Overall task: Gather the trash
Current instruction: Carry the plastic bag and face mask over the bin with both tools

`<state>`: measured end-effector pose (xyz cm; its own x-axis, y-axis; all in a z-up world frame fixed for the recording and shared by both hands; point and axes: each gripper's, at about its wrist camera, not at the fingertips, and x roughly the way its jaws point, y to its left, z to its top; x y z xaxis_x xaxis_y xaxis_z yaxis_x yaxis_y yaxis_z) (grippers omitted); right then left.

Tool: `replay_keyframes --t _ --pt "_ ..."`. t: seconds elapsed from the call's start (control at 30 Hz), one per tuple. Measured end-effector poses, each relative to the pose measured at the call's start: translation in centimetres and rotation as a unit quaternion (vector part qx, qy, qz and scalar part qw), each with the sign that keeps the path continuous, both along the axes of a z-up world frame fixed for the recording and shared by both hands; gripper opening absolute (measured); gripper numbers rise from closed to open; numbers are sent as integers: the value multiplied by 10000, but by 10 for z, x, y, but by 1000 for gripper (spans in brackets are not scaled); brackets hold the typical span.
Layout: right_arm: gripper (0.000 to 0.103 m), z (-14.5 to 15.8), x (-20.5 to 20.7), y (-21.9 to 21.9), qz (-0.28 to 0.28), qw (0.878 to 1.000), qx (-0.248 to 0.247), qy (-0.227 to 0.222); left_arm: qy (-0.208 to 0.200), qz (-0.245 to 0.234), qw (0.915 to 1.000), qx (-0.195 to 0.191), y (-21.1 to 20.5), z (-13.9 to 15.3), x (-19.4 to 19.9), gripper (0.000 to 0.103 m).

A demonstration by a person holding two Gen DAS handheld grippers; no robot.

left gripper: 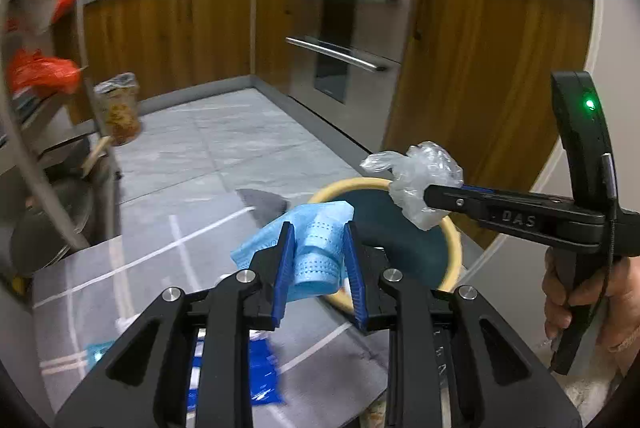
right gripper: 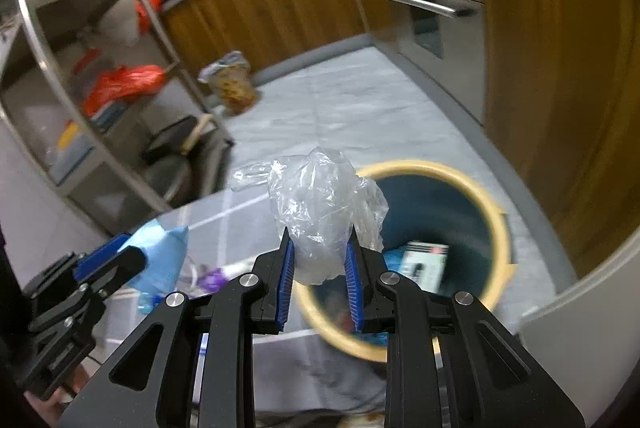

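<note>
My left gripper is shut on a crumpled blue face mask and holds it just left of the bin. The bin is round with a cream rim and dark teal inside. My right gripper is shut on a crumpled clear plastic bag and holds it above the bin's left rim. A white box and other trash lie inside the bin. In the left wrist view the right gripper with the bag comes in from the right. In the right wrist view the left gripper with the mask shows at lower left.
A grey table surface with white lines lies under both grippers; a blue wrapper and purple scraps lie on it. A metal shelf rack stands left. Wooden cabinets and an oven stand behind.
</note>
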<state>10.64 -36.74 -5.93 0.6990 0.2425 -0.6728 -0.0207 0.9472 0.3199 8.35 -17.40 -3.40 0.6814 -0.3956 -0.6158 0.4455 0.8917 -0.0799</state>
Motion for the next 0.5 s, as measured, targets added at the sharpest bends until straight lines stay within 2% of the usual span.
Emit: replay_keyframes --t 0.27,0.5 --pt "25 -31 16 -55 -587 9970 93 490 279 -431 9986 -116 -55 -31 31 25" --pt "25 -51 30 -69 -741 9936 56 845 583 -592 9964 -175 -80 -58 55 25"
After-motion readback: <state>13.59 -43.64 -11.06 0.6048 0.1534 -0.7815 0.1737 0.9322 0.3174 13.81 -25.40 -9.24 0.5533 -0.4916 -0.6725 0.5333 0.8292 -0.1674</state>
